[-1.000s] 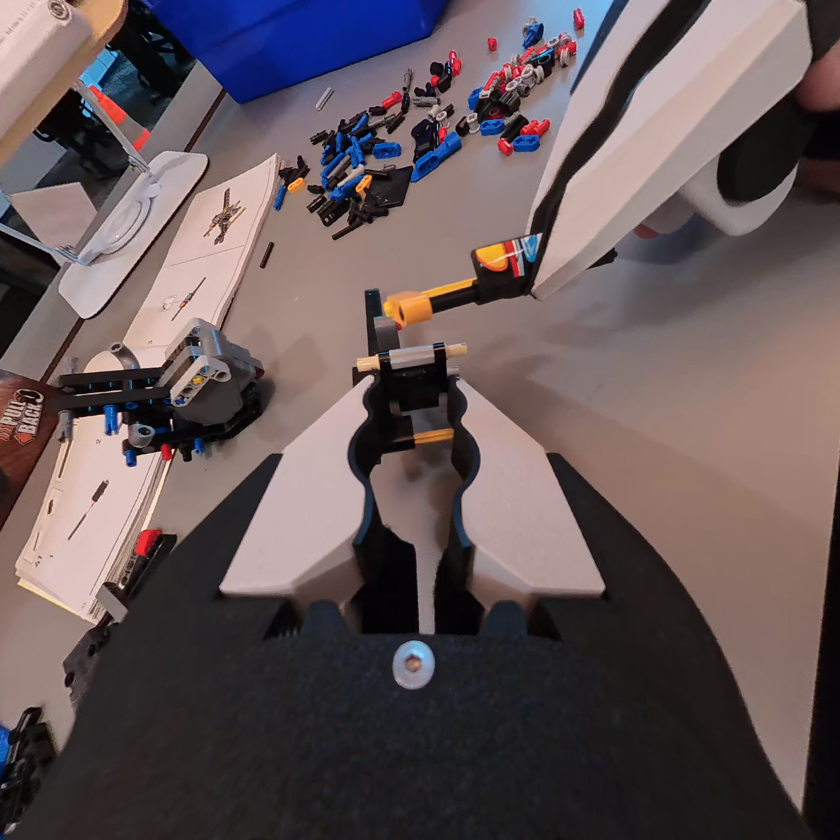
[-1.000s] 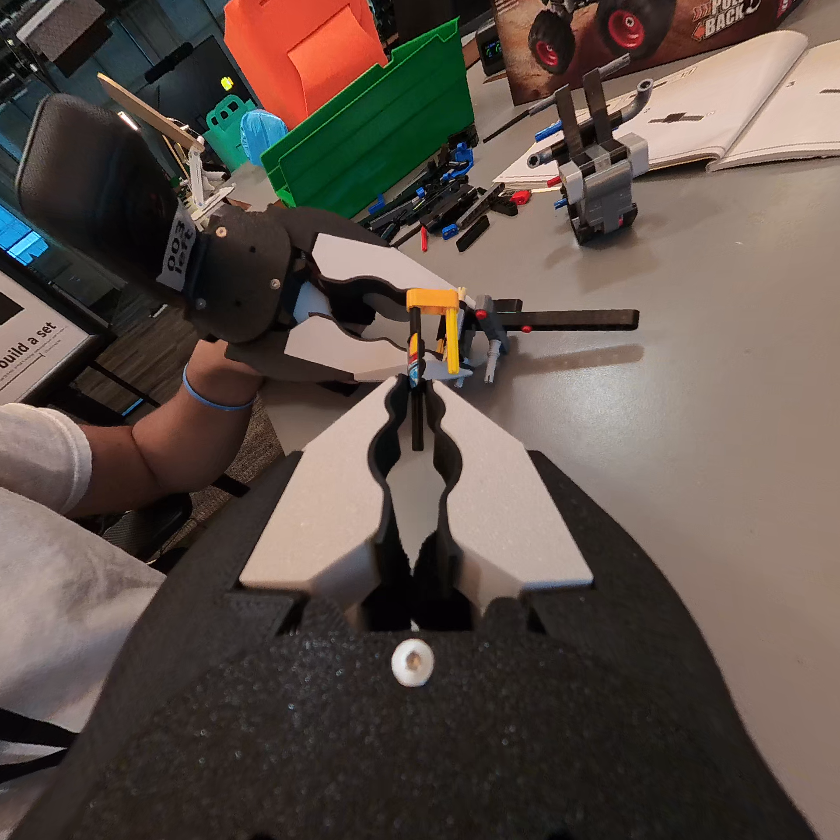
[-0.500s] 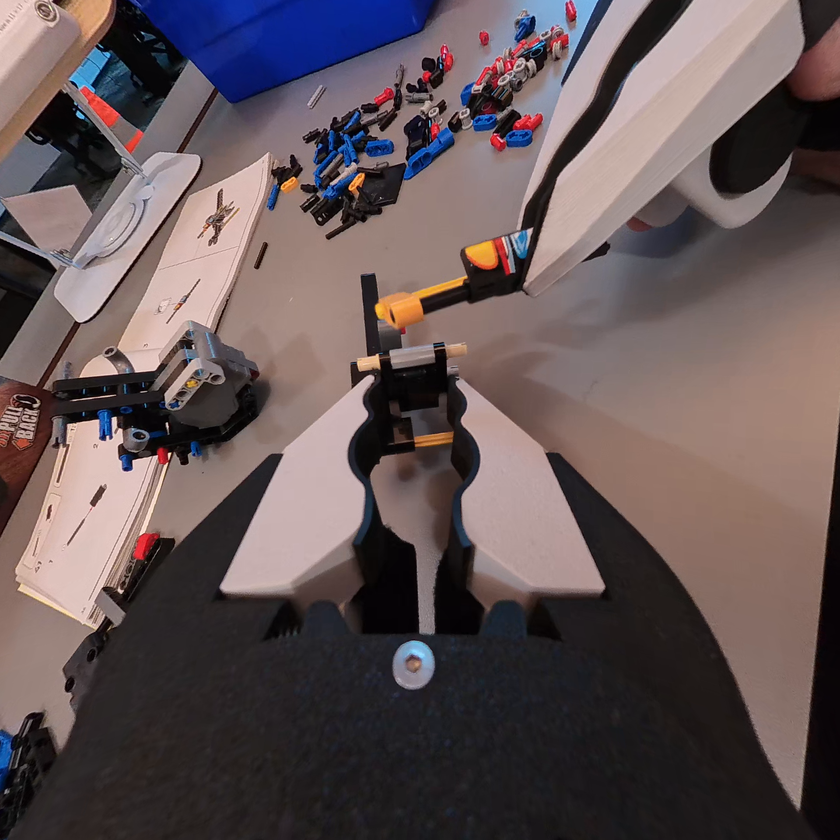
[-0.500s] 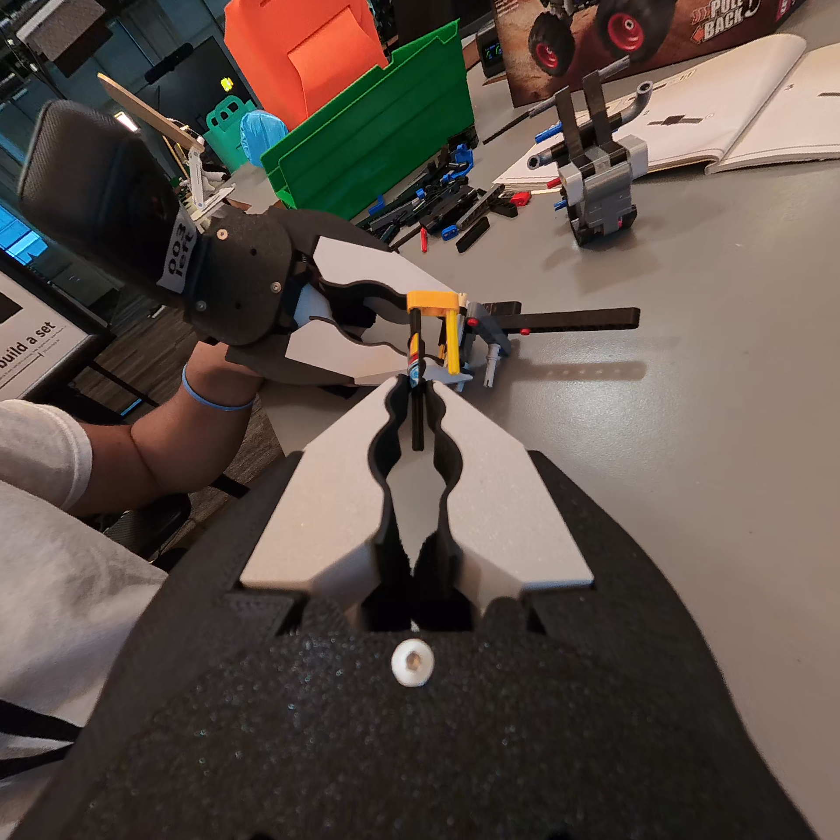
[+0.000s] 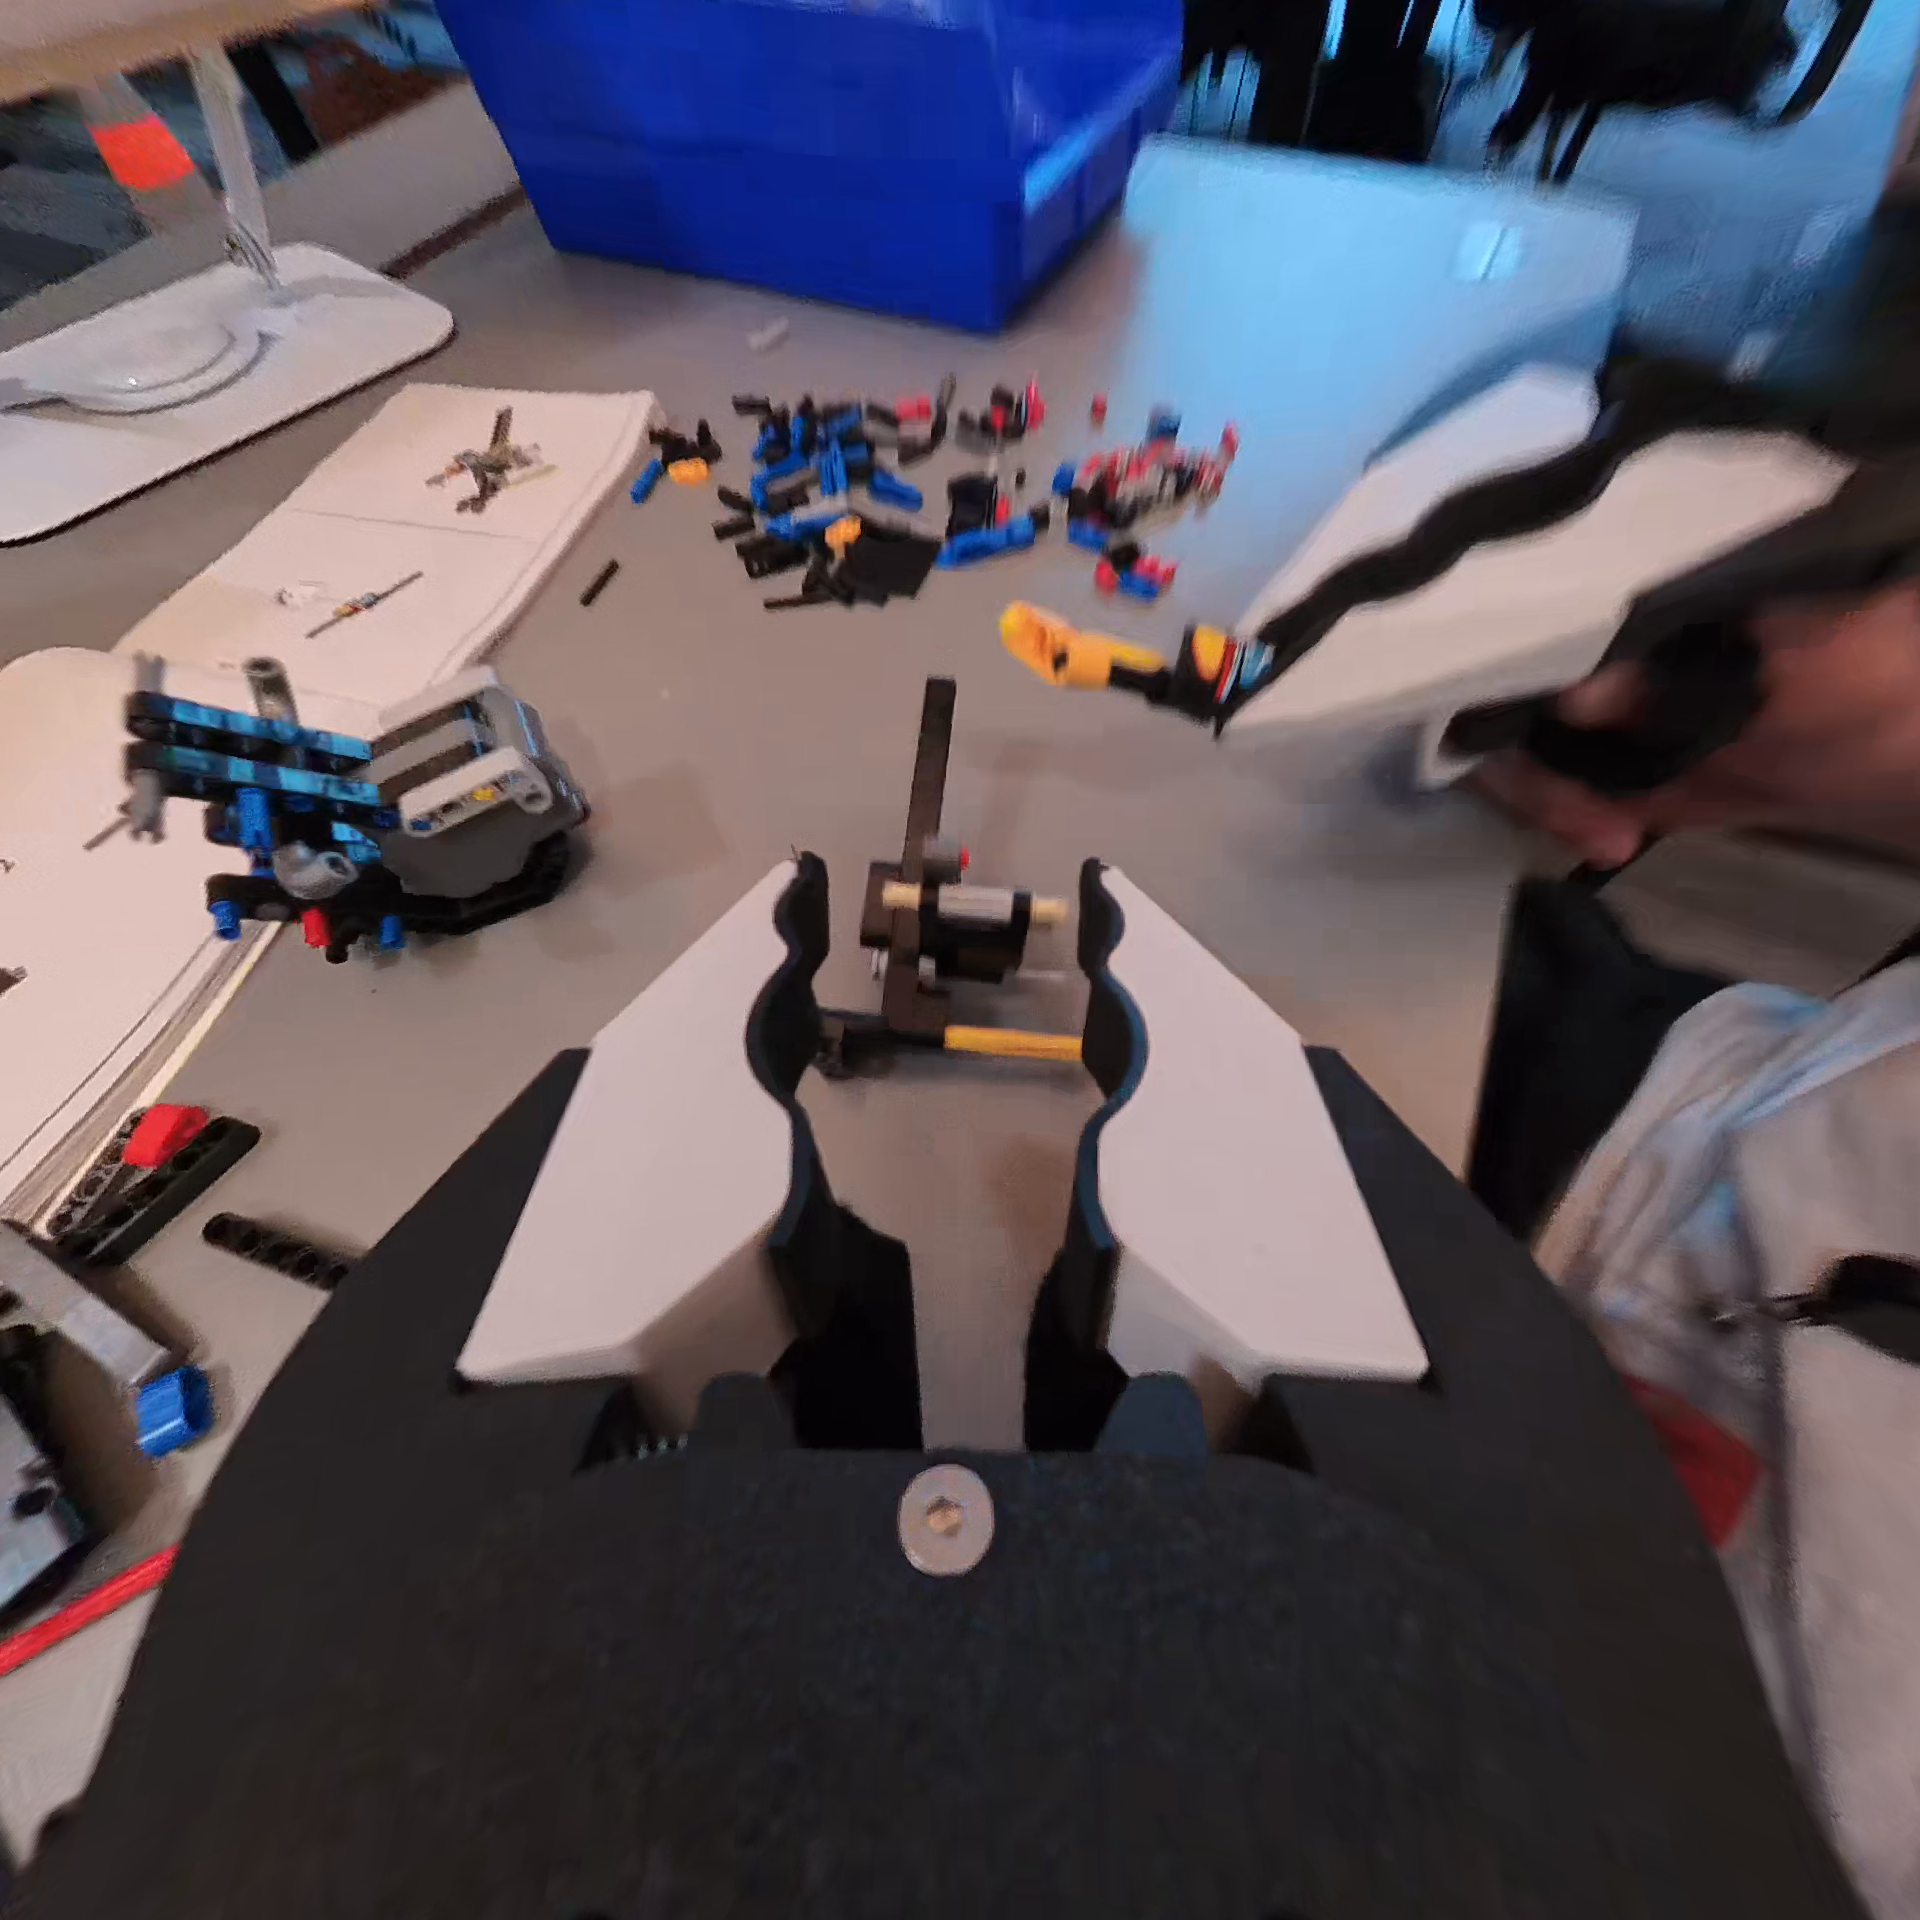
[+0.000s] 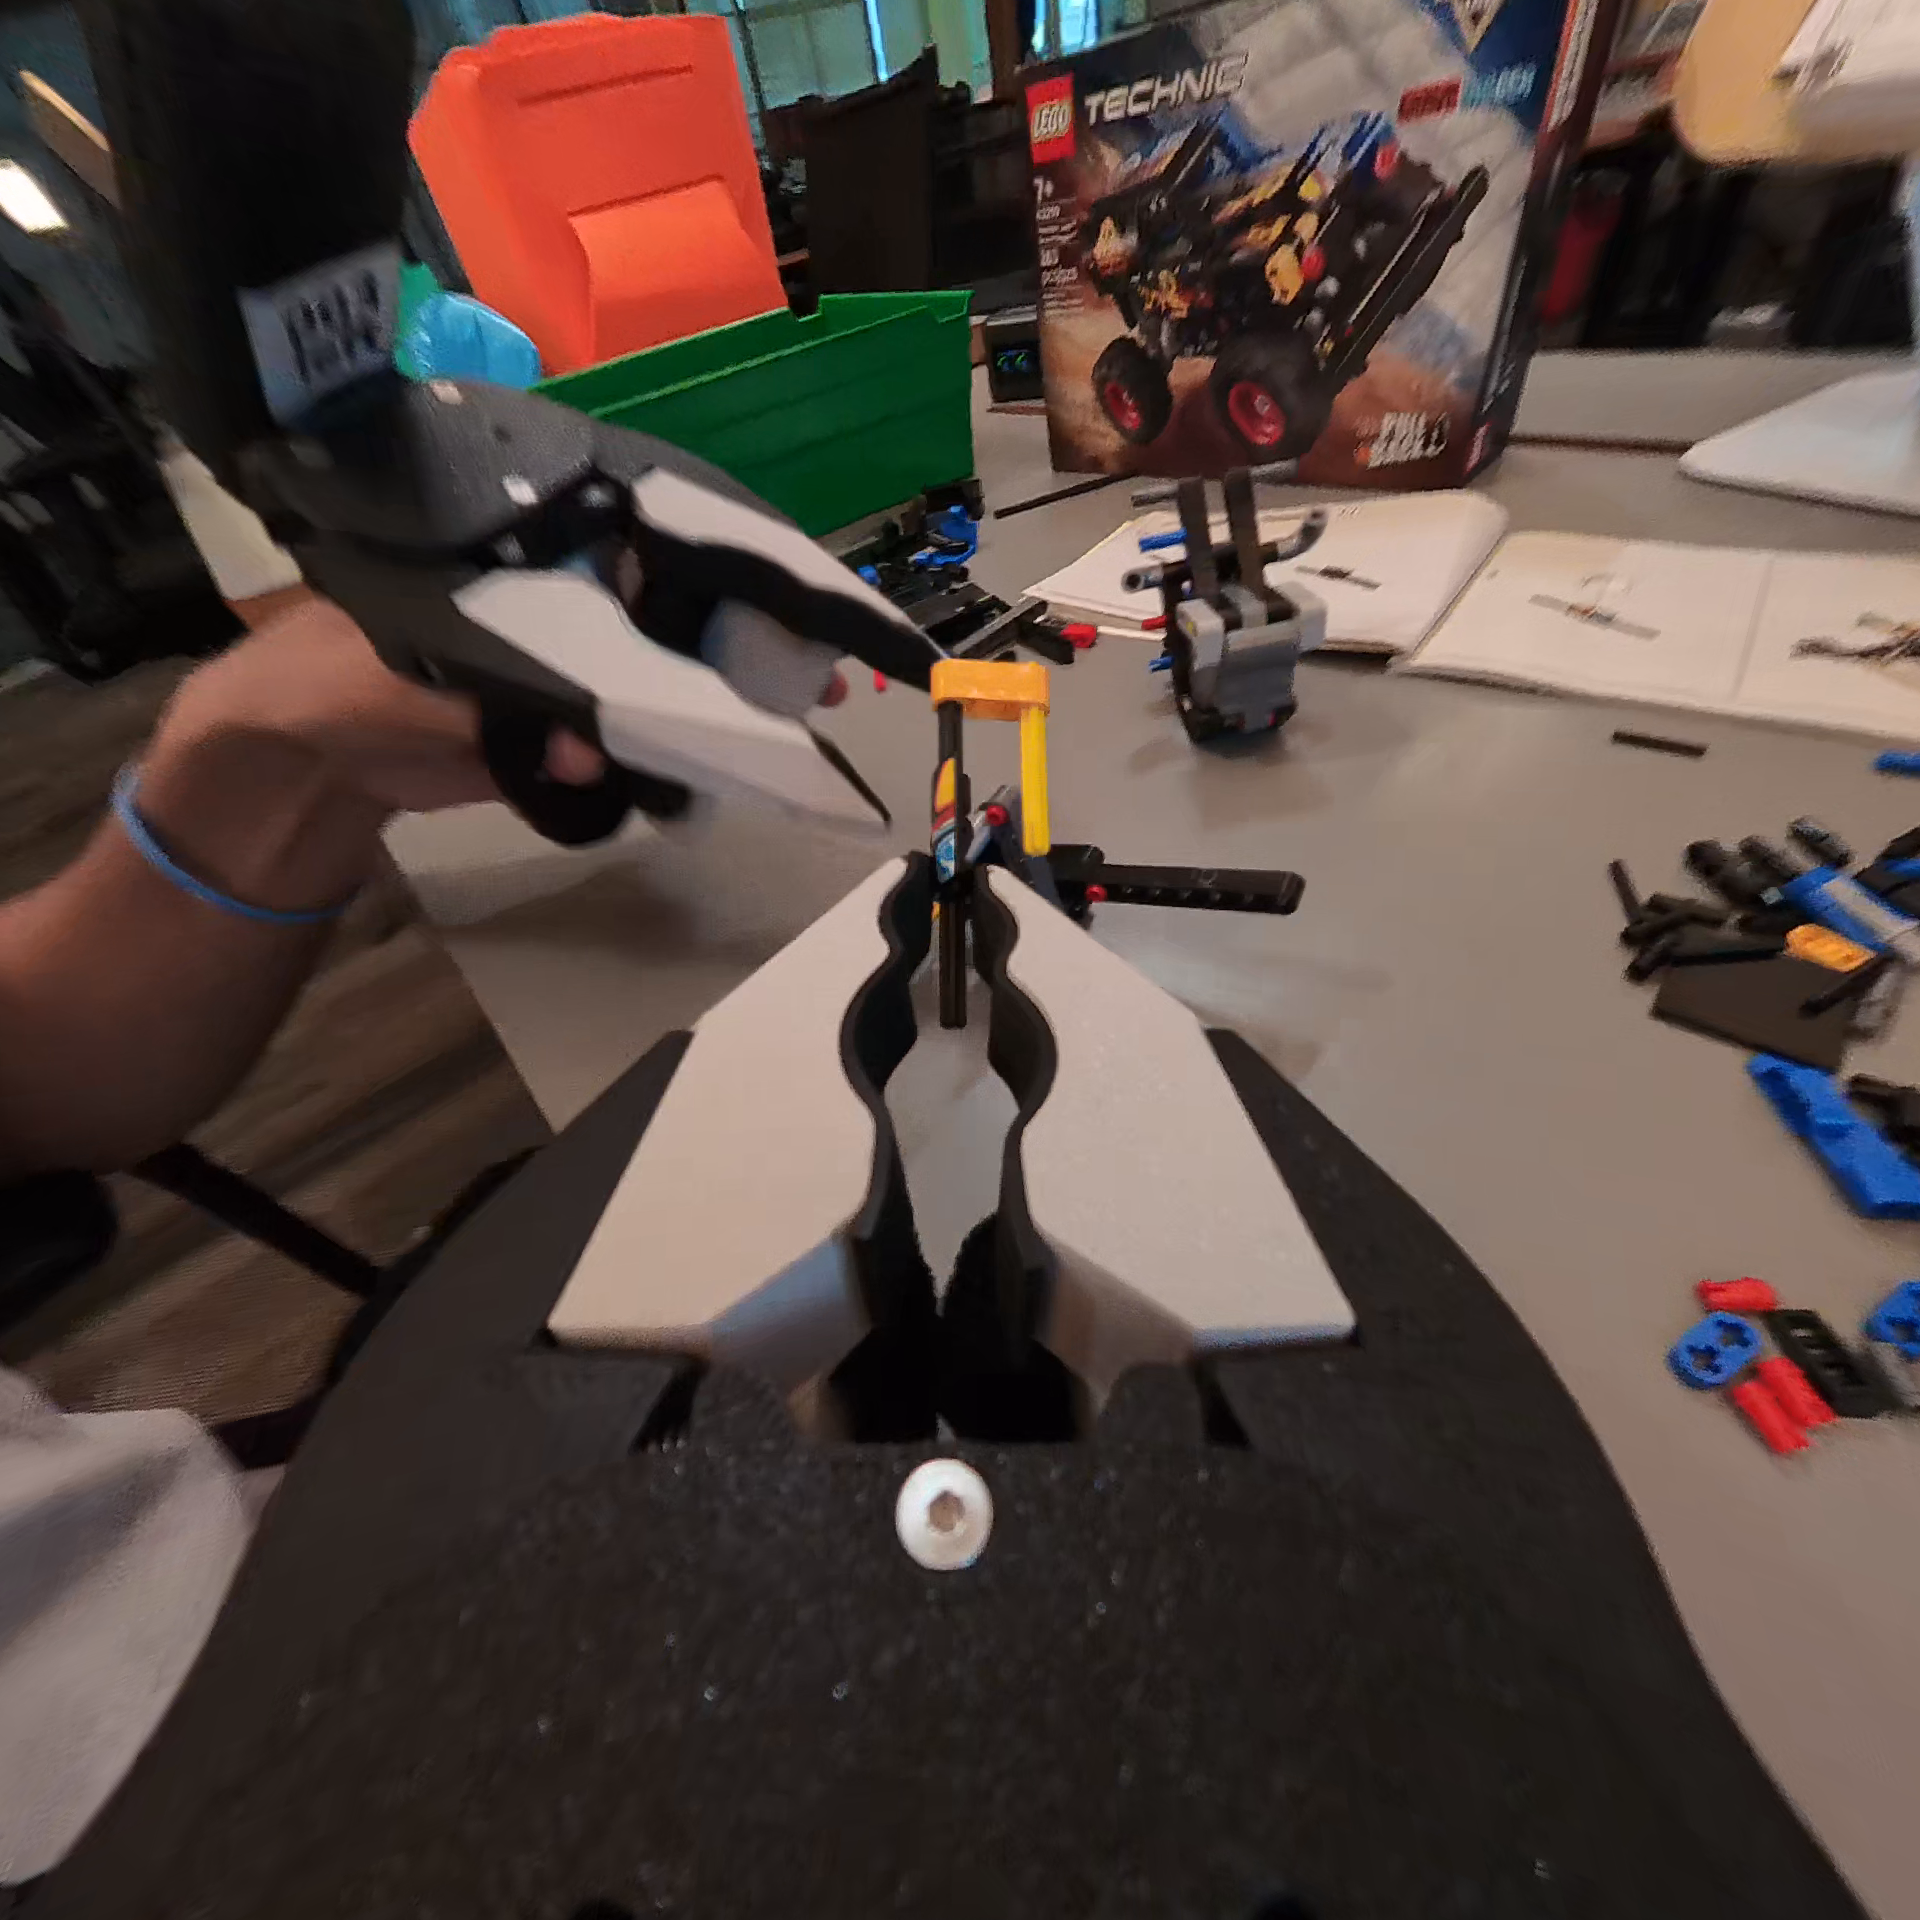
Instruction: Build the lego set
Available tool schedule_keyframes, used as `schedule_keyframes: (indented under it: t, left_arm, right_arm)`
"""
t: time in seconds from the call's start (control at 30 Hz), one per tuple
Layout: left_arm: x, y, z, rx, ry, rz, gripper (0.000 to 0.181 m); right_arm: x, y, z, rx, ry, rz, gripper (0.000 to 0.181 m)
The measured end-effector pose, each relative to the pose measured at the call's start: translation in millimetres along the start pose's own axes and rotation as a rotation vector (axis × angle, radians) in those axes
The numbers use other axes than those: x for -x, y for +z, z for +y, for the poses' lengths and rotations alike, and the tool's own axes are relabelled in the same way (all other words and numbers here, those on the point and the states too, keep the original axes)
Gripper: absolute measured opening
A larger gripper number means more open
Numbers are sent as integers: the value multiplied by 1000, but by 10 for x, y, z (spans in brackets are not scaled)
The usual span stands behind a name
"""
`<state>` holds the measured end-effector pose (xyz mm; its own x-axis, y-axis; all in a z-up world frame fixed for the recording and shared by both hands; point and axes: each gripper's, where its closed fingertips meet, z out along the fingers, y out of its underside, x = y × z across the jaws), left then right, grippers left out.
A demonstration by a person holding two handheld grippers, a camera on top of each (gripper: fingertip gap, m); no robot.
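Two tongs work over a grey bench point(image 5: 1299, 935).

Largest items, far side of bench: blue bin point(image 5: 831, 156) in left wrist view; green bin point(image 6: 790, 416), orange bin point(image 6: 613, 197) and lego set box point(image 6: 1278, 270) in right wrist view. Open instruction booklet point(image 6: 1600, 623) lies flat in front of box.

Partly built grey/black chassis assy point(image 5: 416, 810) sits at booklet edge, left of centre in left wrist view.

Loose parts pile point(image 5: 935, 499), black/blue/red, lies far-centre in left wrist view, near blue bin.

Left tongs point(image 5: 945, 894): spread wide. Small black sub-assy point(image 5: 935, 935) w/ upright black beam, tan cross pin and yellow axle sits between the fingers. Cannot tell if either finger touches it; frame is motion-blurred.

Right tongs point(image 6: 951, 883): pressed together, pinching a black axle part point(image 6: 951, 935) w/ coloured sticker section and yellow-orange connector point(image 6: 987, 691) at its far end. A yellow pin hangs from the connector's other end. In left wrist view this part is held in air, to the right of and beyond the sub-assy, not touching it.

Small items: black beam w/ red piece on near-left bench in left wrist view; blue and red connectors on near-right bench in right wrist view.
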<state>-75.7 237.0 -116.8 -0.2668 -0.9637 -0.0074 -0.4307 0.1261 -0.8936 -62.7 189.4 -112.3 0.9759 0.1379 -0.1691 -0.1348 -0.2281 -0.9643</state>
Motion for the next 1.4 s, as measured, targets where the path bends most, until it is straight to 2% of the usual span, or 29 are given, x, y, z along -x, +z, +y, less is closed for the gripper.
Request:
schedule_keyframes:
  t: [0.1, 0.17, 0.27, 0.37, 0.63, 0.8, 0.93, 1.1, 1.2, 1.27, 1.4]
  left_arm:
    - [-123, -138, -290, -147, -188, 115, 44]
    - [-191, -128, -377, -197, -331, 186, 38]
    - [-227, -55, -371, -198, -442, 245, 28]
    - [-215, -8, -295, -169, -454, 243, 10]
    - [-283, -8, -247, -141, -480, 309, 10]
    - [-319, -2, -269, -193, -539, 372, 8]
    - [-312, 54, -244, -223, -528, 346, 8]
    - [-311, 81, -252, -246, -509, 325, 9]
    - [-294, 80, -226, -224, -486, 316, 9]
    - [-278, 23, -189, -179, -471, 341, 8]
    - [-12, -164, -73, -85, -452, 330, 7]
  right_arm:
    - [31, 13, -24, -7, -141, 88, 6]
    - [69, 31, -30, -1, -241, 127, 6]
    - [83, 43, -30, 6, -435, 210, 6]
    - [118, 38, -15, 14, -501, 225, 6]
    - [101, 10, -1, 11, -537, 245, 7]
    - [93, -7, -1, 8, -508, 229, 7]
    - [50, -3, 49, 48, -488, 232, 7]
    - [42, -39, 11, 21, -436, 212, 7]
    - [39, -13, 52, 51, -433, 206, 7]
    - [82, 33, 79, 70, -403, 164, 7]
    - [256, 50, 157, 139, -289, -19, 25]
